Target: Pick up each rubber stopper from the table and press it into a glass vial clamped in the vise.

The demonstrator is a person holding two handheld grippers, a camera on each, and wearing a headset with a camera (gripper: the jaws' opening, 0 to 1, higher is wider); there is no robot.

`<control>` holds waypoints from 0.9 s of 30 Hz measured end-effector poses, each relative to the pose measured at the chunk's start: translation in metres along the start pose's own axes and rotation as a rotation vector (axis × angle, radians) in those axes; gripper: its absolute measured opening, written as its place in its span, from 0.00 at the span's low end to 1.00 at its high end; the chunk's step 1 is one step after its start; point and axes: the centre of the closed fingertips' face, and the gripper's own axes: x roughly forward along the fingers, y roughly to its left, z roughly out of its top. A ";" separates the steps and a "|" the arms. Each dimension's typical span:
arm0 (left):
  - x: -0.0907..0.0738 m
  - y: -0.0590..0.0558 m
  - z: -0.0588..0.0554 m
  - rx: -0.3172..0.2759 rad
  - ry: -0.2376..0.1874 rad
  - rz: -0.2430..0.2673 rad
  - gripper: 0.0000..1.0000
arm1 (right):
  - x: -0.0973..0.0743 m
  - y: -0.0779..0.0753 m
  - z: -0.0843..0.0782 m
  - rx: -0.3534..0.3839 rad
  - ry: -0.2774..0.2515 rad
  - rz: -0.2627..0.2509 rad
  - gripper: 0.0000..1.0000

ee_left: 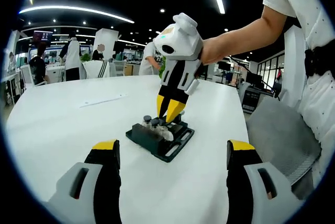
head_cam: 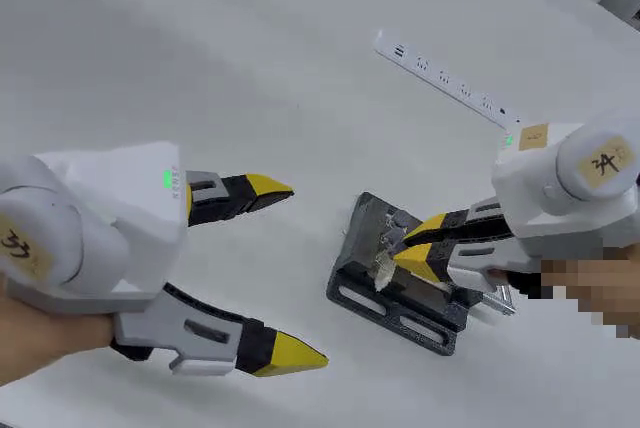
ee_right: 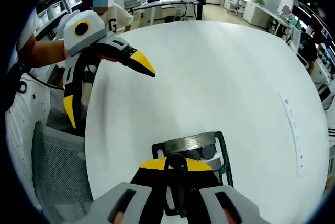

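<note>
Your right gripper (head_cam: 420,243) pinches a dark round rubber stopper (ee_right: 176,161) in its fingers over the black vise (head_cam: 390,305) on the white tabletop (head_cam: 200,48); your left gripper (head_cam: 285,270) hovers nearby, fingers wide apart.

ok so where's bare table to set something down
Bare table lies between the power strip and the left hand-held gripper. Crowded at the vise, where the right hand-held gripper holds a rubber stopper.
</note>
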 end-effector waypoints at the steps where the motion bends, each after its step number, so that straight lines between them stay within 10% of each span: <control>1: 0.000 0.000 0.000 0.000 0.001 0.000 0.84 | 0.000 0.000 0.000 0.000 0.000 0.000 0.06; 27: 0.001 -0.002 -0.001 -0.008 0.004 -0.008 0.81 | 0.005 0.002 -0.004 -0.037 0.023 -0.018 0.06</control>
